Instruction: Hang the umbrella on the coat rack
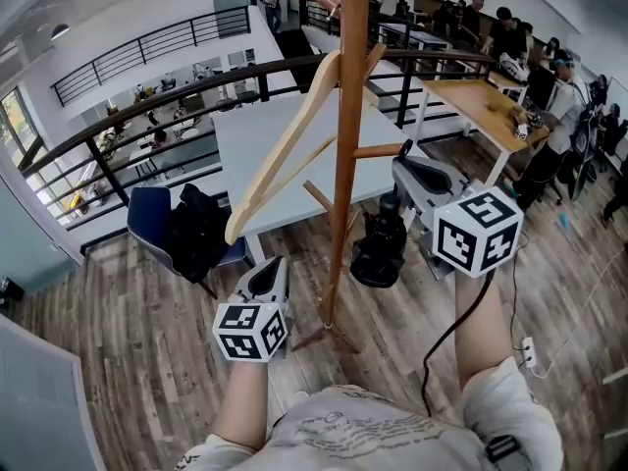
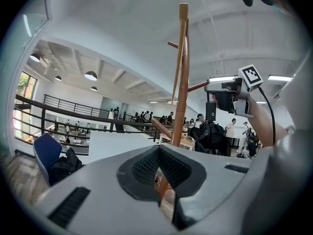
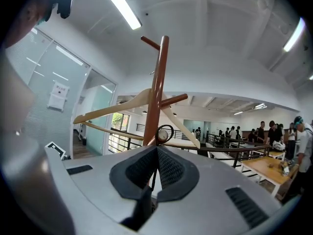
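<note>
The wooden coat rack (image 1: 344,145) stands in front of me, a wooden hanger (image 1: 285,150) on its left side. My right gripper (image 1: 404,161) is at a short side peg (image 1: 379,150), shut on the black strap of the folded black umbrella (image 1: 379,248), which hangs below it. In the right gripper view the strap loop (image 3: 156,133) circles the peg's round end (image 3: 164,136) just past the jaws (image 3: 155,149). The left gripper view shows the umbrella (image 2: 210,136) dangling under that gripper. My left gripper (image 1: 272,265) is low, left of the pole, shut and holding nothing (image 2: 159,152).
A pale table (image 1: 245,155) stands behind the rack, with a blue chair (image 1: 145,222) and black bag (image 1: 196,232) to its left. A dark railing (image 1: 147,126) runs across. At the right are a wooden desk (image 1: 481,106), several people, and a power strip (image 1: 527,353) on the floor.
</note>
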Tool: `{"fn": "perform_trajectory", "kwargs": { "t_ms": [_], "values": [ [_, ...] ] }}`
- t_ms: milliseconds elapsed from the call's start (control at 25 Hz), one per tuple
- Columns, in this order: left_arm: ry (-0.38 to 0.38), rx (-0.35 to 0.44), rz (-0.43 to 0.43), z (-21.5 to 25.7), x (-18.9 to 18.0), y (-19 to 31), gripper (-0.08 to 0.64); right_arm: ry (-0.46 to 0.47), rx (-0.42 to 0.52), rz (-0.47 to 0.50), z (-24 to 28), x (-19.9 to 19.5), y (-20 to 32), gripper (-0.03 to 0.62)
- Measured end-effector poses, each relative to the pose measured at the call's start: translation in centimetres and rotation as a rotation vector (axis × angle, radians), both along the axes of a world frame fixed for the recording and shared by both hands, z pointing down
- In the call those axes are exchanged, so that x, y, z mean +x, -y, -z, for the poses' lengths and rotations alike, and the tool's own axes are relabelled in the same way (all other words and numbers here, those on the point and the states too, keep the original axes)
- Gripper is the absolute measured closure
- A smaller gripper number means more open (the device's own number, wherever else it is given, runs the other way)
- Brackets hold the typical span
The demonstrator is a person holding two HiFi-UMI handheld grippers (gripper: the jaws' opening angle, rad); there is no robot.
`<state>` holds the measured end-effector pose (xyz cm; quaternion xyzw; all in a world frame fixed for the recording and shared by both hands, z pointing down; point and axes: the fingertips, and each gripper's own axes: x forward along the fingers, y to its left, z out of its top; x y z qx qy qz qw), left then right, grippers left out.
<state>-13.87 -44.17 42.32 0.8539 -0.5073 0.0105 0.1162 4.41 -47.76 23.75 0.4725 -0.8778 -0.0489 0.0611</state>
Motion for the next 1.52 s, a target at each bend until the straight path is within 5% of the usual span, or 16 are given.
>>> {"fn": "perform_trajectory", "kwargs": {
  "t_ms": [440,640,1160,1520],
  "values": [
    [0.002,-0.012,-0.019,-1.0,0.7,0.1,0.555,-0.123,-0.15,0.17,-1.0,0.1,1.3,0.594],
    [-0.001,-0.012,-0.022,-0.7,1.4,-0.3,0.555,-0.182,-0.145,0.185,-1.3,-0.6,0.7,0.594],
    [0.012,-0.013,0.0,-0.3,0.5,-0.2,0.555,-0.133,-0.17,0.2,-2.6,-2.7,2.2,0.594],
    [0.014,-0.018,0.01,-0.6,-0.6,0.4,0.555,-0.18,-0.17,0.196,-3.4,-4.6,3.6,0.594]
  ]
}}
